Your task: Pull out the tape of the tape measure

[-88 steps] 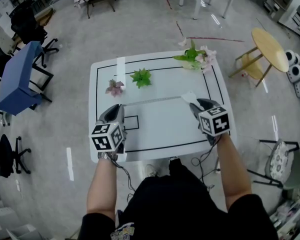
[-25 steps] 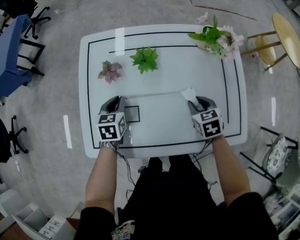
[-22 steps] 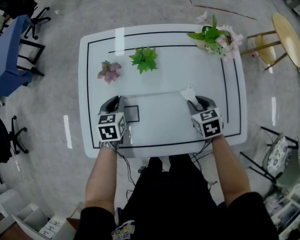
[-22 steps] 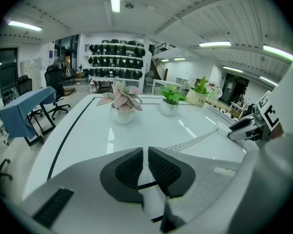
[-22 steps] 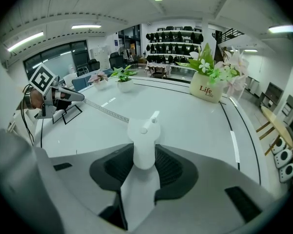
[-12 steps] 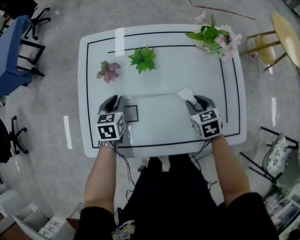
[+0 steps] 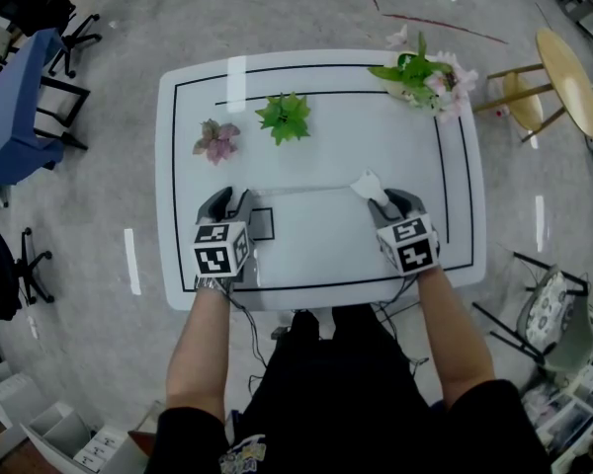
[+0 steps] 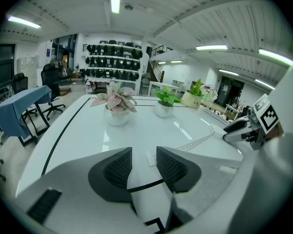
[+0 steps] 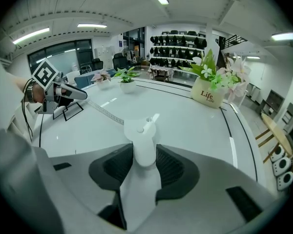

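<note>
The white tape measure body [image 7: 366,184] [image 9: 143,139] stands on the white table [image 7: 326,146], with my right gripper [image 7: 382,202] [image 9: 144,162] shut on it. Its tape [image 7: 301,192] [image 8: 198,141] lies pulled out flat across the table towards my left gripper [image 7: 232,205] [image 8: 143,161]. The left jaws have just been opening. The tape's end [image 8: 150,157] now lies on the table in the gap between them, and neither pad presses on it. In the right gripper view the tape [image 9: 105,112] runs off to the left, to the other gripper.
A pink-leaved pot plant [image 7: 215,139] and a green one [image 7: 286,117] stand at the back left, a flower pot [image 7: 420,72] at the back right corner. Black lines are printed on the table. A blue desk [image 7: 20,107] and a round yellow table [image 7: 563,67] flank it.
The left jaws have spread apart and let go of the tape's end. Both hands have stayed where they were, and the right grip on the body is unchanged.
</note>
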Tool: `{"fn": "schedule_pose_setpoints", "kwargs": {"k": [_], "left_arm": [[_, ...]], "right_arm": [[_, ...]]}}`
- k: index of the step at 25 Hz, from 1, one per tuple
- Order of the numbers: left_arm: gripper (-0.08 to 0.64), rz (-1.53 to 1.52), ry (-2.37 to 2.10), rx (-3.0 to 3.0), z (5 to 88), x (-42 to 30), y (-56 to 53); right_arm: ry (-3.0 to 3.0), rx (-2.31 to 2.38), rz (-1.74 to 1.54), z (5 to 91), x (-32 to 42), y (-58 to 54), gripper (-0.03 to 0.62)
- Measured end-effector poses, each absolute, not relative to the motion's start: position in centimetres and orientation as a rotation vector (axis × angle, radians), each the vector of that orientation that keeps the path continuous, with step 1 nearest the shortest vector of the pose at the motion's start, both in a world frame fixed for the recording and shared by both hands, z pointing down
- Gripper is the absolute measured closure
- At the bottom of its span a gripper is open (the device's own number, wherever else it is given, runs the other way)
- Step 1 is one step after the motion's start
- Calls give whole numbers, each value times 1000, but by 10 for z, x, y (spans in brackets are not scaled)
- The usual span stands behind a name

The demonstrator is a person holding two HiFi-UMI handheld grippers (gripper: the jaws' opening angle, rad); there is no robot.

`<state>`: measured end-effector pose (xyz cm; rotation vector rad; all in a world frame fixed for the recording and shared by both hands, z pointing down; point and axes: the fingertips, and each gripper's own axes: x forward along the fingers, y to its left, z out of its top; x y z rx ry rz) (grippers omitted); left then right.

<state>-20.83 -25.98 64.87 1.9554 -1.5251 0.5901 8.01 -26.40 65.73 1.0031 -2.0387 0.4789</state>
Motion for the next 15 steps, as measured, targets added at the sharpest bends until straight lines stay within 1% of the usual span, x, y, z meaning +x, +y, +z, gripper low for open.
{"fn": "schedule_pose_setpoints", "kwargs": {"k": [1, 2, 5, 15], "left_arm": [[413, 585, -1516, 1965, 648, -207, -259], [406, 581, -1509, 1974, 647, -206, -259], [394, 565, -1504, 1994, 643, -204, -258], [388, 498, -1514, 2088, 602, -199, -254]], "right_arm": [[-2042, 998, 478, 657, 79, -264, 436], [-2046, 993, 478, 656, 78, -263, 422], [-2060, 989, 466, 653, 74, -262, 410], [-2113, 1049, 387, 620, 64, -265, 405]]}}
